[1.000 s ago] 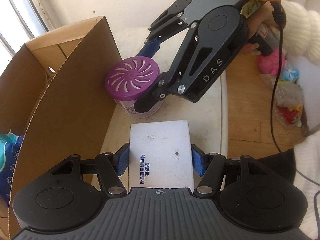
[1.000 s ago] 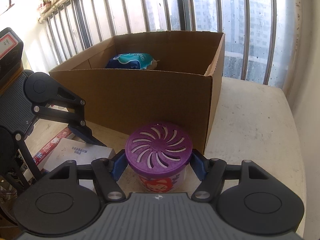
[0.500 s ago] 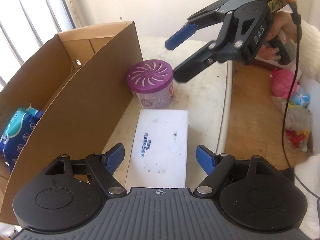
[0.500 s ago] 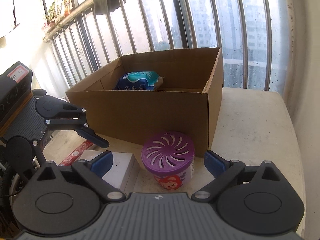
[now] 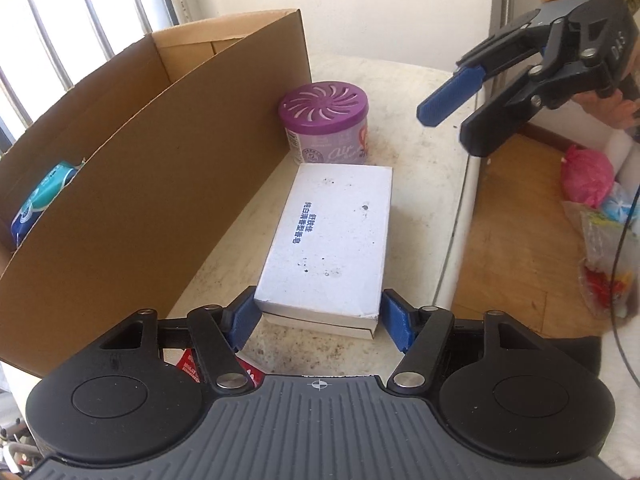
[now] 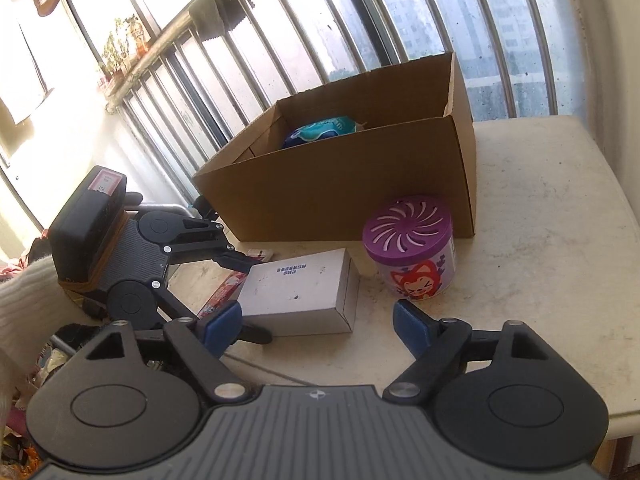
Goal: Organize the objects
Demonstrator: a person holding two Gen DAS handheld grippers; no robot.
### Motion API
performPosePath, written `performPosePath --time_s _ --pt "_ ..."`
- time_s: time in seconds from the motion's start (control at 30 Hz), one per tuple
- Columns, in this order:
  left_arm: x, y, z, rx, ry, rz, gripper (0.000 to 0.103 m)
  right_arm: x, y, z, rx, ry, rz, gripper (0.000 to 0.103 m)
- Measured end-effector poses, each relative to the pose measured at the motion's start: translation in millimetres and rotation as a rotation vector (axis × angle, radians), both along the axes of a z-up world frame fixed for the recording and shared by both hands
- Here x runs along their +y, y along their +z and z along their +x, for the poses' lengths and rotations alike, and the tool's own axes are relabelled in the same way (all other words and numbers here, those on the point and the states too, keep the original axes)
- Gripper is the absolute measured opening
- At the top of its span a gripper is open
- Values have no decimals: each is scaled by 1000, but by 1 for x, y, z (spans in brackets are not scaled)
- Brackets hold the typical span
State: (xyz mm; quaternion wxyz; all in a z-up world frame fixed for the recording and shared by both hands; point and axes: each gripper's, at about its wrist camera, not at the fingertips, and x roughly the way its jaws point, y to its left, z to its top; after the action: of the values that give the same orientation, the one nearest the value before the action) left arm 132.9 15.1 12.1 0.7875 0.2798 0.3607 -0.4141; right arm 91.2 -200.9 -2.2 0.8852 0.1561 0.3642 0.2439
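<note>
Left tongs [image 5: 318, 318] bracket the near end of the white box [image 5: 334, 236], pads at its sides, grip unclear. Right tongs [image 5: 452, 116] hang apart, empty, above bench [image 6: 540, 216]. Purple can [image 6: 410, 246] sits beside carton [image 6: 332, 192], likely staged for loading.

barred window [image 6: 440, 20] sunlit | white wall [image 5: 380, 8] | wooden floor [image 5: 516, 240]

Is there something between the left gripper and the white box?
Nothing visible. The open left gripper already has a finger on each side of the near end of the white box; the air freshener stands beyond it.
</note>
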Motion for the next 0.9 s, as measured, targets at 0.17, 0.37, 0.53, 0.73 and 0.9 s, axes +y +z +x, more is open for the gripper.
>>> performPosePath --time_s 0.17,0.37,0.53,0.73,0.9 --pt "0 -4 0 -32 -58 -14 63 8 -18 8 45 -3 79 74" --pt "13 -8 3 -60 -174 -72 63 15 -32 20 86 -39 125 74" --pt "14 -12 8 -55 -190 -106 63 17 -43 27 121 -50 145 72" --pt "11 -11 4 -48 -137 -113 63 26 -47 26 79 -92 102 61" --pt "5 -6 -8 -81 -127 -97 62 28 -46 21 70 -97 99 61"
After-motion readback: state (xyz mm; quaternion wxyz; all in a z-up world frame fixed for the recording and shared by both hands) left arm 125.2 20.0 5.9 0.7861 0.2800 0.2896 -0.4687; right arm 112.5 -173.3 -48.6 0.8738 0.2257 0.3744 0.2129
